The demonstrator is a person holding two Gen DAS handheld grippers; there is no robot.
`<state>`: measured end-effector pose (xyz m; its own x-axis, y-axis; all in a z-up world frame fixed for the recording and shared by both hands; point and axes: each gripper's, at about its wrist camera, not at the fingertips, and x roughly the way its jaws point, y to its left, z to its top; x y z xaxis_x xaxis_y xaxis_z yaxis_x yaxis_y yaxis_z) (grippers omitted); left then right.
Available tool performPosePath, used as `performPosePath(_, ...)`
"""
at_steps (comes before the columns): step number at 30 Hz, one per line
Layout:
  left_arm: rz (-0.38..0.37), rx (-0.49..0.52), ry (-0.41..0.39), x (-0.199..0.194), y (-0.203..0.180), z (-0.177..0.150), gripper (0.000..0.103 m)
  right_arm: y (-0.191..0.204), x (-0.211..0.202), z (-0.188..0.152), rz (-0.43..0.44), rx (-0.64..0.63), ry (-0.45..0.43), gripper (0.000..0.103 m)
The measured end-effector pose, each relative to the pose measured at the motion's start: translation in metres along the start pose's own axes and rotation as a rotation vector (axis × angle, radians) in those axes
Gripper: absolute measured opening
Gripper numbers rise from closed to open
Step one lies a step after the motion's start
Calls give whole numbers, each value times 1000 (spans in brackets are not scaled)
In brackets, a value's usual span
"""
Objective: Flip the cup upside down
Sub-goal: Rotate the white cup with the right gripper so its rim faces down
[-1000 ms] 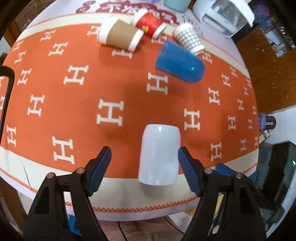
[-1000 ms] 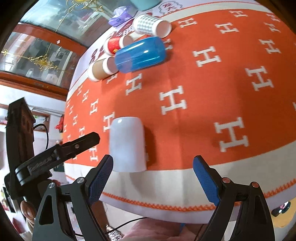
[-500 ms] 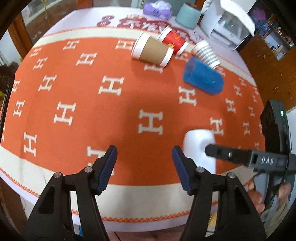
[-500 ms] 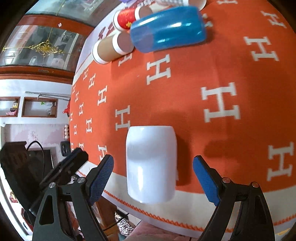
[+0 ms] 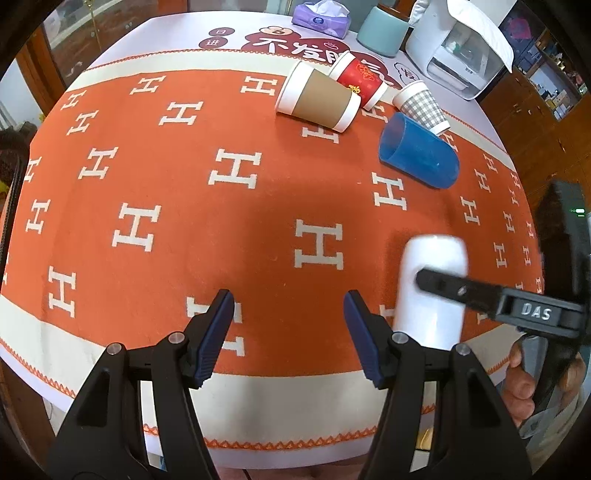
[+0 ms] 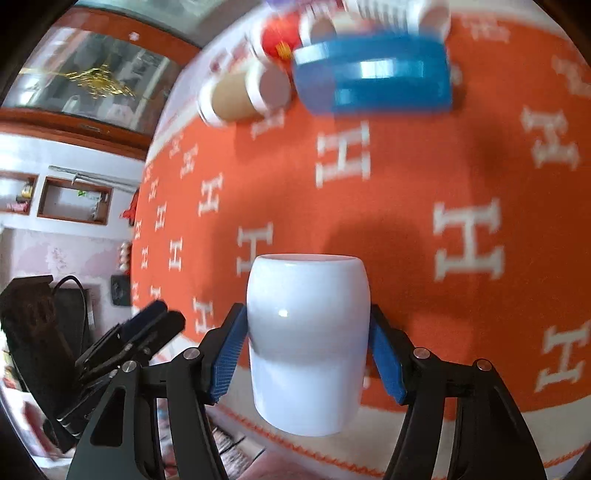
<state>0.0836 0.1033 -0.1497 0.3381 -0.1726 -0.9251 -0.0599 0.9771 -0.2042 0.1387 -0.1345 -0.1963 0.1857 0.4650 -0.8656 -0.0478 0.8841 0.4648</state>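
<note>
A white ceramic cup (image 6: 308,343) stands near the front edge of the orange tablecloth (image 6: 424,206). My right gripper (image 6: 309,354) is shut on the cup, its blue pads (image 6: 227,360) pressed on both sides of the body. In the left wrist view the cup (image 5: 432,295) is at the right, partly behind a black finger of the right gripper. My left gripper (image 5: 288,334) is open and empty over the cloth, to the left of the cup.
Several cups lie on their sides at the back: a brown paper cup (image 5: 317,98), a red cup (image 5: 360,79), a checked cup (image 5: 421,105) and a blue plastic cup (image 5: 419,157). A white appliance (image 5: 458,48), a teal canister (image 5: 384,29) and a tissue pack (image 5: 321,18) stand beyond.
My right gripper has moved forward and closed its jaws on the white cup. My left gripper has drawn away to the left and narrowed, leaving the cup at its right.
</note>
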Motion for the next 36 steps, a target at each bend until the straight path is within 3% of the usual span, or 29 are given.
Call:
performPosePath(7,-22,-28,-39,3,-1,-2,59,26,-11,-27,-156,-238,-353,65)
performPosePath(12,7,-53,-74,6,-1,-6,59,24,-8,-55,-175,-291,-472,65)
performPosePath(15,31,-34,-112,5,-5,-13,59,26,-13,-73,-183,-328,-487,65)
performPosePath(23,-7,5,-157,0,-18,-31,60,34,1,-105,-234,-432,-423,68)
performPosePath(25,-18,7,-154,1,-20,-34,61,33,0,-107,-228,-415,-420,84)
performPosePath(26,-26,8,-154,0,-20,-36,63,32,-3,-108,-218,-404,-425,85)
performPosePath(29,-29,10,-158,-2,-22,-40,71,29,-9,-109,-210,-384,-415,86)
performPosePath(36,-23,31,-134,-9,-29,-51,71,12,-36,-123,-191,-304,-369,86)
